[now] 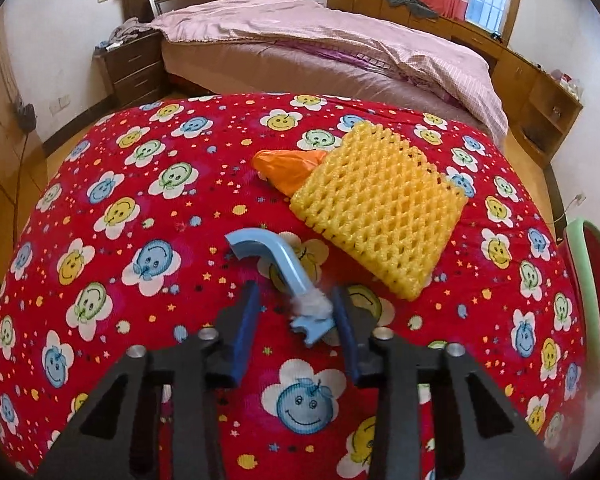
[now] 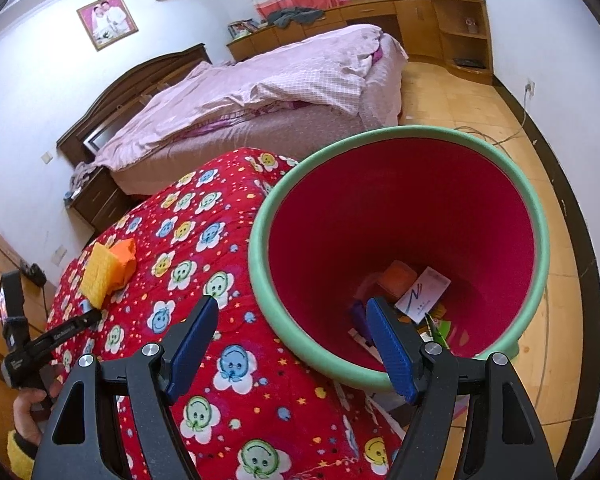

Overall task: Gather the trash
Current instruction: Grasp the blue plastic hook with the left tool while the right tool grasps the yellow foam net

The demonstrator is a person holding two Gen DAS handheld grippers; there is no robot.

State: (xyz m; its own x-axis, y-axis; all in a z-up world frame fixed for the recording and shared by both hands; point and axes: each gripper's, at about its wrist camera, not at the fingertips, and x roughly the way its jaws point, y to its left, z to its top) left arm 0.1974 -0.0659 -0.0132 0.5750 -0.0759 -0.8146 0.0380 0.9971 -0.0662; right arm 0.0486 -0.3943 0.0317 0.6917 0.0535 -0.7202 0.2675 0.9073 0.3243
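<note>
Left gripper (image 1: 296, 312): mine, spread wide, holding nothing; its fingers straddle the near end of the blue plastic hook.
Blue plastic hook (image 1: 278, 260): lies on the red smiley-face quilt (image 1: 140, 200); forked, lint-covered end between my left fingers, close to the right-hand pad, no contact confirmed; long axis runs away from the gripper, leaning left, bent end farthest.
Coming move, my judgement: closing the left gripper should catch the shaft crosswise; the hook sits off-centre toward the right pad.
Yellow foam fruit net (image 1: 376, 216): beyond the hook, to its right, flat on the quilt.
Orange plastic bag (image 1: 288, 168): beyond the hook, partly tucked under the net's far-left edge.
Right gripper (image 2: 292, 344): mine, fully apart, empty; poised over the bin's near rim, well away from the hook.
Red bin (image 2: 400, 208): green-rimmed, beside the quilt's edge; paper scraps already inside.
Nearer arm: left.
</note>
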